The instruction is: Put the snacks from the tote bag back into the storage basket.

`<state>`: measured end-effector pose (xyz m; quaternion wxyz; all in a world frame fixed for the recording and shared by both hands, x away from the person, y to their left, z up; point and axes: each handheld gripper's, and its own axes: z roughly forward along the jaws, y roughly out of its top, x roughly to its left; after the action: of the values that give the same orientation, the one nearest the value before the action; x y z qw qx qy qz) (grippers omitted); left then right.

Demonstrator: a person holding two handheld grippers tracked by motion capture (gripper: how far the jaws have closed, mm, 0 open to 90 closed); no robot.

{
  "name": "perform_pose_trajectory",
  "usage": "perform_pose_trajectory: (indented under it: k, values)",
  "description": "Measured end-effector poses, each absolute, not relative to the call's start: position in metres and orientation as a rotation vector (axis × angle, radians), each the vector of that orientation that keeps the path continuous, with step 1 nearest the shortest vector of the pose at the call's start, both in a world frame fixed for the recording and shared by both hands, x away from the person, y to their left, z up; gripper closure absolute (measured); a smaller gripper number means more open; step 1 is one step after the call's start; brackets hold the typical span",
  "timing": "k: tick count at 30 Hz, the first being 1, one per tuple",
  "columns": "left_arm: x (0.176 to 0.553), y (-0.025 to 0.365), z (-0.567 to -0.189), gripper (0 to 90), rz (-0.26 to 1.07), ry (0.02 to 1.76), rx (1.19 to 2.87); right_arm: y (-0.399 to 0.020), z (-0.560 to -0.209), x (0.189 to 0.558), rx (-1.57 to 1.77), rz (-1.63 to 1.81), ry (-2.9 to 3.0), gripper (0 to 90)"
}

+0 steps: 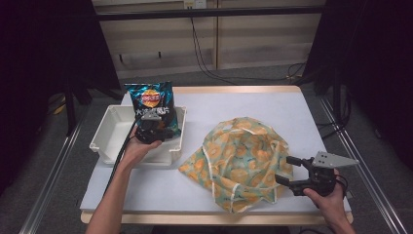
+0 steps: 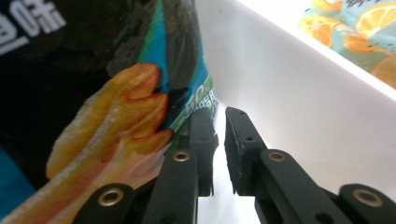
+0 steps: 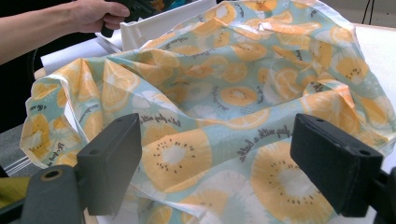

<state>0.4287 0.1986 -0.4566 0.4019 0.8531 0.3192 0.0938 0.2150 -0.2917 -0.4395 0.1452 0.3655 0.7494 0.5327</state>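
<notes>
Inside the white plastic bin [image 1: 108, 130], a dark blue chip bag [image 1: 150, 101] stands upright against its far wall. At the bag's lower edge the left gripper [image 2: 218, 125] has its jaws nearly together with a narrow gap, pressing nothing. Right of the bin, on the counter [image 1: 272, 105], lies the orange-print fabric bag [image 1: 238, 158]; at its right edge the right gripper [image 1: 286, 169] gapes wide, empty.
</notes>
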Motion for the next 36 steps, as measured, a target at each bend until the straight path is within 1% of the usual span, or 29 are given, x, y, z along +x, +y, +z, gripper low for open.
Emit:
perform_pose_trajectory:
  k: [5, 9, 11, 13, 15, 17, 21, 25, 27, 28, 30, 32, 34, 36]
  values:
    - [0.42, 0.202, -0.451, 77.4, 0.245, 0.794, 2.107, -0.291, -0.439, 0.214, 1.049, 1.535, 2.163, 16.5]
    - [0.414, 0.206, -0.448, 70.8, 0.256, 0.805, 2.083, -0.291, -0.439, 0.214, 1.051, 1.532, 2.16, 16.4]
    - [0.411, 0.208, -0.445, 63.2, 0.25, 0.806, 2.061, -0.291, -0.44, 0.214, 1.051, 1.532, 2.161, 16.4]
    - [0.406, 0.209, -0.441, 60.0, 0.262, 0.792, 2.046, -0.291, -0.44, 0.214, 1.056, 1.528, 2.16, 16.2]
    - [0.401, 0.21, -0.437, 51.5, 0.266, 0.791, 2.028, -0.291, -0.441, 0.214, 1.059, 1.529, 2.157, 16.2]
    - [0.395, 0.211, -0.433, 48.8, 0.285, 0.775, 2.012, -0.291, -0.441, 0.214, 1.06, 1.527, 2.157, 16.3]
    - [0.386, 0.216, -0.424, 34.2, 0.329, 0.777, 1.966, -0.29, -0.441, 0.213, 1.056, 1.528, 2.159, 16.2]
    - [0.376, 0.218, -0.418, 27.8, 0.373, 0.758, 1.973, -0.291, -0.441, 0.213, 1.058, 1.526, 2.156, 16.0]
    - [0.372, 0.22, -0.418, 24.9, 0.36, 0.755, 1.95, -0.291, -0.441, 0.213, 1.062, 1.524, 2.156, 16.0]
    - [0.369, 0.221, -0.418, 24.9, 0.359, 0.747, 1.94, -0.291, -0.441, 0.212, 1.058, 1.527, 2.154, 16.0]
    - [0.363, 0.224, -0.416, 23.4, 0.382, 0.745, 1.924, -0.292, -0.441, 0.212, 1.063, 1.527, 2.154, 16.0]
    - [0.355, 0.227, -0.415, 18.4, 0.414, 0.757, 1.898, -0.293, -0.442, 0.212, 1.065, 1.526, 2.15, 15.9]
    - [0.348, 0.229, -0.413, 16.7, 0.452, 0.779, 1.891, -0.294, -0.442, 0.212, 1.068, 1.529, 2.147, 15.9]
    - [0.339, 0.232, -0.412, 11.2, 0.495, 0.788, 1.87, -0.294, -0.442, 0.212, 1.073, 1.526, 2.144, 15.9]
